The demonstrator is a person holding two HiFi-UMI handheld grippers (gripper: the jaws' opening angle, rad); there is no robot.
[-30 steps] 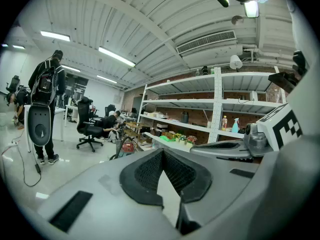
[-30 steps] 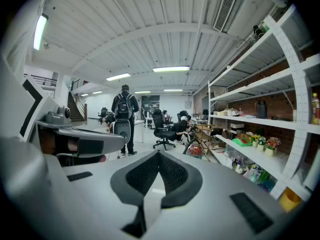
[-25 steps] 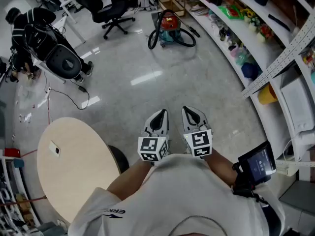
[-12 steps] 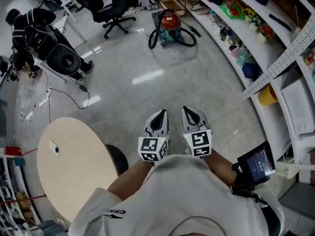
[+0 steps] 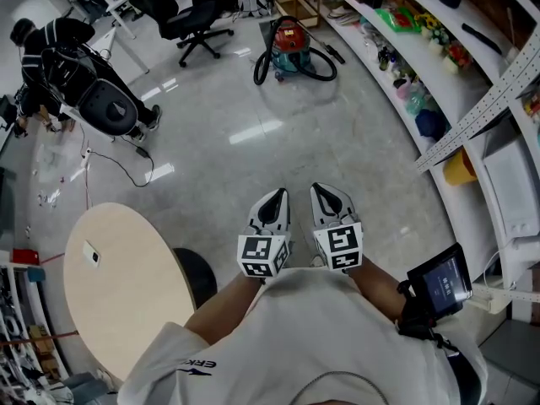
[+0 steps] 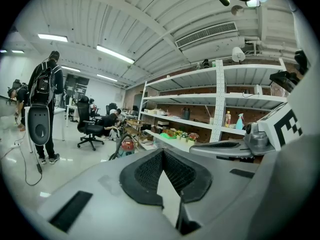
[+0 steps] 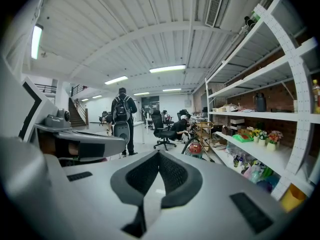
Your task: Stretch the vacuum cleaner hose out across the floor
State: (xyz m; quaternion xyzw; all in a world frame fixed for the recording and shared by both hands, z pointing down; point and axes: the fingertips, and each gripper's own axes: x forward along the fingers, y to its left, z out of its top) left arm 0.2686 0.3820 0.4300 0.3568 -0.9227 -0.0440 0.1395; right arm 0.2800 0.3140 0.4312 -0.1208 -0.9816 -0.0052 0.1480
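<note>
**A:** Where is the vacuum cleaner (image 5: 291,42)?

**B:** At the far end of the floor (image 5: 278,142), just beside the curved shelving (image 5: 396,66), well apart from both tools. Its black hose (image 5: 262,64) lies coiled round the red and teal body, with one loop on the left and more trailing on the right.

**A:** And the tools?

**B:** The left tool (image 5: 276,196) and right tool (image 5: 322,190) sit side by side close to the person's chest. Each has its jaws closed together with nothing between them.

**A:** How will the hose handle?

**B:** Light and bendy, I'd judge, with ribs that give the pads some bite. It probably springs back towards its coil. The body may roll if the pull is sharp.

**A:** Where should it be gripped?

**B:** Near the free end, on a stiffer cuff or nozzle rather than mid-loop. From here I can't tell which end is free. The other tool could steady the hose nearer the body. The jaws must open first.
</note>
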